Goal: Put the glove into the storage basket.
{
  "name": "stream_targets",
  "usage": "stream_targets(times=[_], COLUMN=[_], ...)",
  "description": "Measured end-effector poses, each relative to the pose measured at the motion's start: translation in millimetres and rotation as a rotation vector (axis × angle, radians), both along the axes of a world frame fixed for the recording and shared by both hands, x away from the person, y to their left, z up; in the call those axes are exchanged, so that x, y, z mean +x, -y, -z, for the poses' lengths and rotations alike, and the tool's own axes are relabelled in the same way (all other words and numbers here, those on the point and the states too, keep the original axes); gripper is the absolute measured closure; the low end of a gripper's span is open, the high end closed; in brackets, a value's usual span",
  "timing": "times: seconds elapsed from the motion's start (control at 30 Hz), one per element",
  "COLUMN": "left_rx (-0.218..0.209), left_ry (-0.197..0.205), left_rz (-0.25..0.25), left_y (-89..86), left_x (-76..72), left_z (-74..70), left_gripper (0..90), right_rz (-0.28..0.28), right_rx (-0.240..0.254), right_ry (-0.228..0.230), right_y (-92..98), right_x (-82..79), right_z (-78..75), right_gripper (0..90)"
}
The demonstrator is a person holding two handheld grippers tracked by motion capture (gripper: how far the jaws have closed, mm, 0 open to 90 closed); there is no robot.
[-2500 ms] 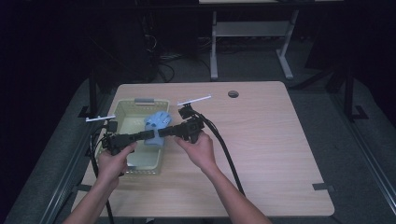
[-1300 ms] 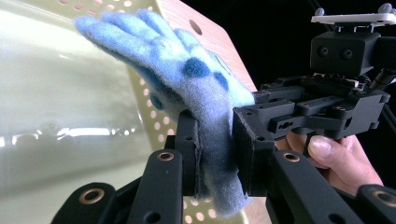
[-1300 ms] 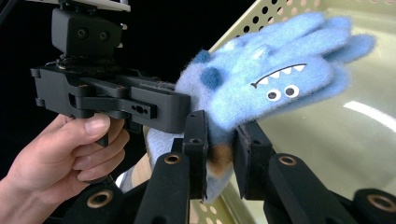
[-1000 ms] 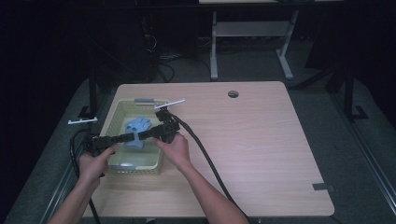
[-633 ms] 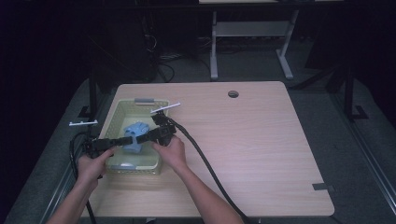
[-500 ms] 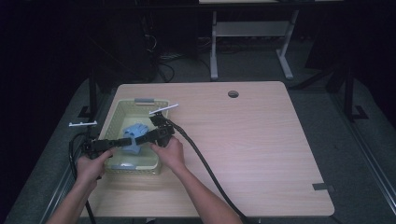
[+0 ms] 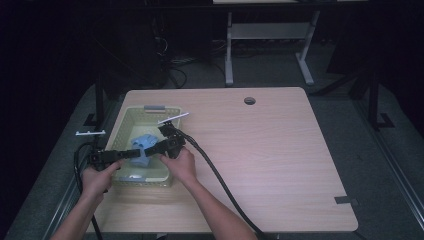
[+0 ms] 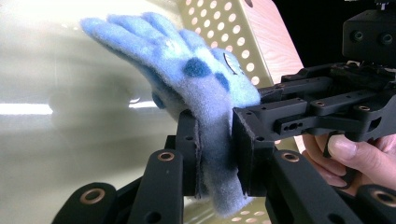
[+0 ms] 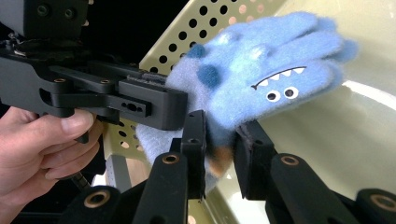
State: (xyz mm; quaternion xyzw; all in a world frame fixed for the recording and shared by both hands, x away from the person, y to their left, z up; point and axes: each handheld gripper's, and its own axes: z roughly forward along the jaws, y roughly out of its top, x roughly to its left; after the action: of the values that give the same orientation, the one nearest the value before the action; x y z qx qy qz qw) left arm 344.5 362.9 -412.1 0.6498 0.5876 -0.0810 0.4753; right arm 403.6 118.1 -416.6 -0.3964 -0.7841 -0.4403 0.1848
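**Glove lowered into the basket, both grippers on it**

Broad wooden table, bare apart from a pale perforated basket at its left end. Lowered since 2.5 seconds ago, when held above the basket's rim: blue fuzzy glove, now down inside the basket, close over its glossy floor. Judged from that: placing nearly done, release the step left.

Left gripper clenched on the glove's cuff end, fabric squeezed flat between the pads. Right gripper pinching the glove lower down, beneath the monster face with its googly eyes and zigzag teeth; jaws a little less tight there, a fold of fabric between them yet.

Around: the basket's dotted wall rising just behind the glove, the grippers crossing close to one another over it, a thumb on each trigger. Cables trailing off toward the table's near edge. A small round hole in the tabletop well apart. Little in the way but the basket's wall and the crowding of the two grippers.
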Motion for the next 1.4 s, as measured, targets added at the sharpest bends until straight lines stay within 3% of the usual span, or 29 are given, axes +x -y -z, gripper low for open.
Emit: stream_targets(times=[0.13,0.4,0.5,0.6,0.7,0.77,0.93,1.03,1.2,1.4], left_rx=[-0.003,0.049,0.134,0.184,0.275,0.313,0.405,0.440,0.442,0.457], left_ry=[-0.008,-0.047,-0.076,-0.110,-0.132,-0.148,-0.168,-0.173,-0.175,-0.137], left_rz=[-0.003,-0.024,-0.020,0.014,0.060,0.090,0.106,0.089,0.063,0.043], left_y=[-0.1,2.0,5.4,8.1,17.3,22.2,31.8,32.8,25.6,22.9], left_x=[0.6,3.6,5.7,9.6,13.9,17.5,23.6,26.6,28.2,30.4], left_z=[0.7,2.2,0.3,1.0,1.8,2.3,1.2,-0.3,-4.6,-18.9], left_gripper=[73.5,73.4,73.3,73.1,72.7,72.4,70.9,68.3,64.5,64.3], right_rz=[0.001,0.006,0.016,0.026,0.025,0.022,0.029,0.033,0.048,0.055], right_rx=[-0.001,-0.040,-0.046,-0.041,-0.028,-0.025,-0.007,-0.001,0.024,0.031], right_ry=[-0.002,0.027,0.036,0.045,0.068,0.073,0.077,0.083,0.078,0.086], right_y=[-0.2,1.1,5.5,10.9,15.2,17.0,23.8,30.1,41.3,49.6], right_x=[0.1,0.4,0.9,0.7,-0.8,-2.4,-6.0,-6.5,-9.2,-11.4], right_z=[0.4,-0.3,-3.5,-9.5,-14.6,-16.9,-22.0,-23.2,-25.4,-29.0], right_gripper=[74.0,73.3,72.7,72.2,71.8,71.8,71.0,70.7,70.1,69.8])
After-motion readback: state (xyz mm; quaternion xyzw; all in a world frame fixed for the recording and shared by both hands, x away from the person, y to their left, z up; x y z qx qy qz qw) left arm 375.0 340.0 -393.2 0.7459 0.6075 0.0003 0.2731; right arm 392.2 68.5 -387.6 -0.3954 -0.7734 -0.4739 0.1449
